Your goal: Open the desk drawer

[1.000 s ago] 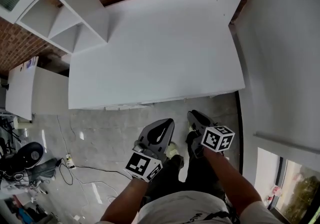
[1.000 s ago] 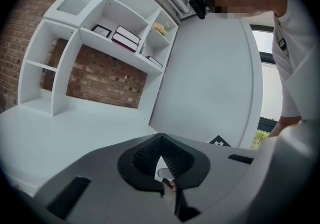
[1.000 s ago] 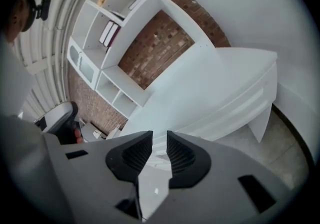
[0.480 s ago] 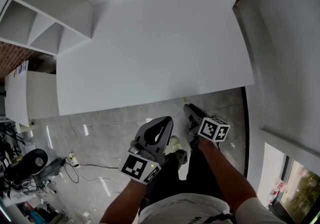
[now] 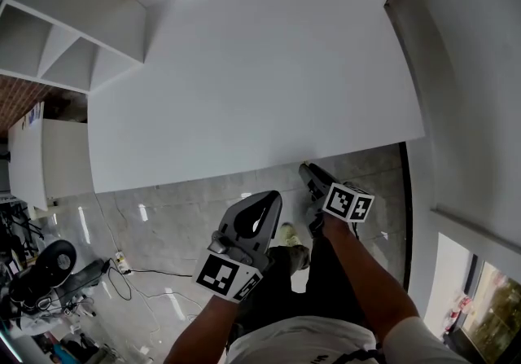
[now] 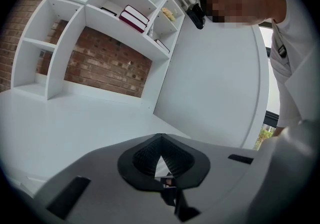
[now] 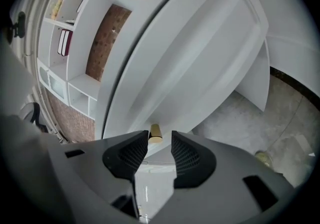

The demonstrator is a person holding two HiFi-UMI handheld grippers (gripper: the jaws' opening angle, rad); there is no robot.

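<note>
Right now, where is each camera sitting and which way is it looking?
Head view: on the person's head, looking steeply down at desk and floor; shows arms, legs, left gripper, right gripper.
Left gripper view: on that gripper, looking across the desk at the shelf unit; shut jaws, person's shirt.
Right gripper view: on that gripper, facing the drawer front; knob just ahead of opening jaws.
Shared: both gripper views show the shelf unit.

Desk [image 5: 260, 69]: top is finished in smooth, matt white. Drawer front [image 7: 200, 52], under the desk top: the same matt white is seen. Knob [image 7: 155, 133]: brass-coloured, metallic-looking. Floor [image 5: 163, 216] below the desk: grey stone-like, polished, glossy. Wall [image 6: 107, 65] behind the desk: rough red-brown brick.
</note>
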